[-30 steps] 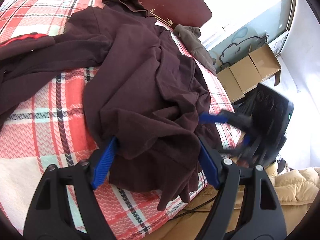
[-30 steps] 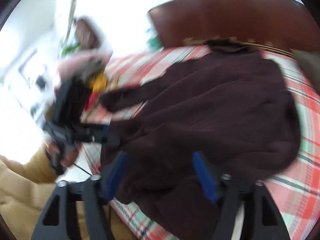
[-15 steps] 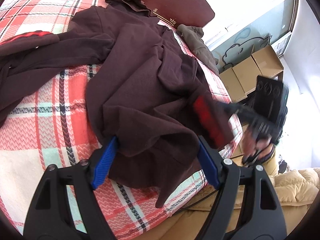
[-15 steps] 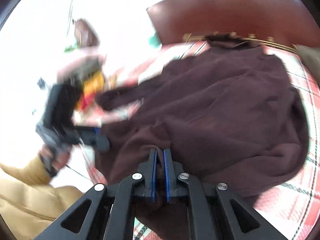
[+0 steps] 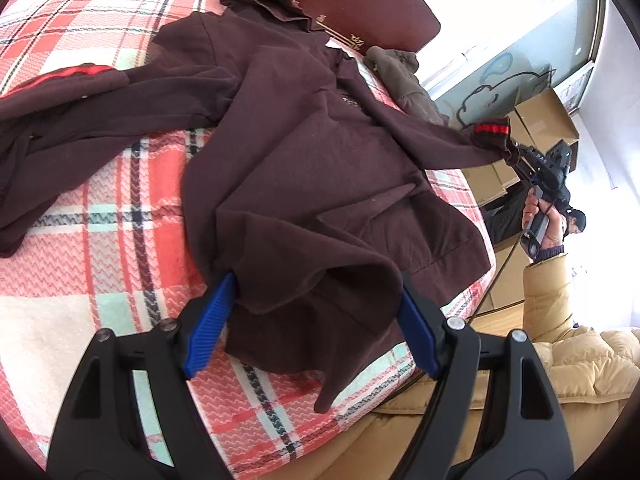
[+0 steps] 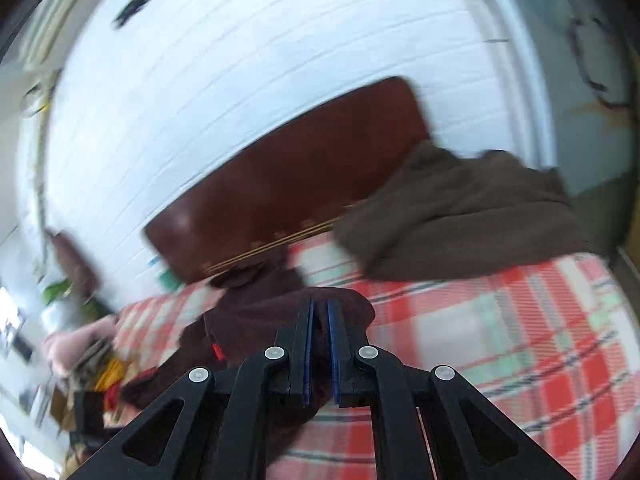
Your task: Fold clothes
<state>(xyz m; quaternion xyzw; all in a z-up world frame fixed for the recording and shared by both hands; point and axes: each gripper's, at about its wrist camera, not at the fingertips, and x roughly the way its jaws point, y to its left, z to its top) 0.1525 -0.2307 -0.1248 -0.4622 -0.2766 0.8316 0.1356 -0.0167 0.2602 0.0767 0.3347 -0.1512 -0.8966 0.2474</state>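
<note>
A dark brown long-sleeved shirt (image 5: 304, 148) lies rumpled on the red plaid bed cover (image 5: 100, 248). My left gripper (image 5: 316, 316) is open, its blue pads on either side of the shirt's bunched hem near the bed's front edge. My right gripper (image 6: 319, 320) is shut on the shirt's sleeve (image 6: 256, 320), near the red-striped cuff (image 5: 490, 129). In the left wrist view the right gripper (image 5: 516, 154) holds that sleeve (image 5: 432, 140) stretched out past the bed's right side. The other sleeve (image 5: 80, 120) lies to the left.
A dark wooden headboard (image 5: 360, 4) stands at the far end. A grey-brown garment (image 5: 404, 80) lies at the bed's far right corner, also in the right wrist view (image 6: 460, 216). Cardboard boxes (image 5: 540, 120) stand beside the bed. A tan quilted jacket (image 5: 560, 360) is at lower right.
My right gripper closed on the sleeve near the cuff and pulled it out to the right, off the body of the shirt. The left gripper stayed open at the hem.
</note>
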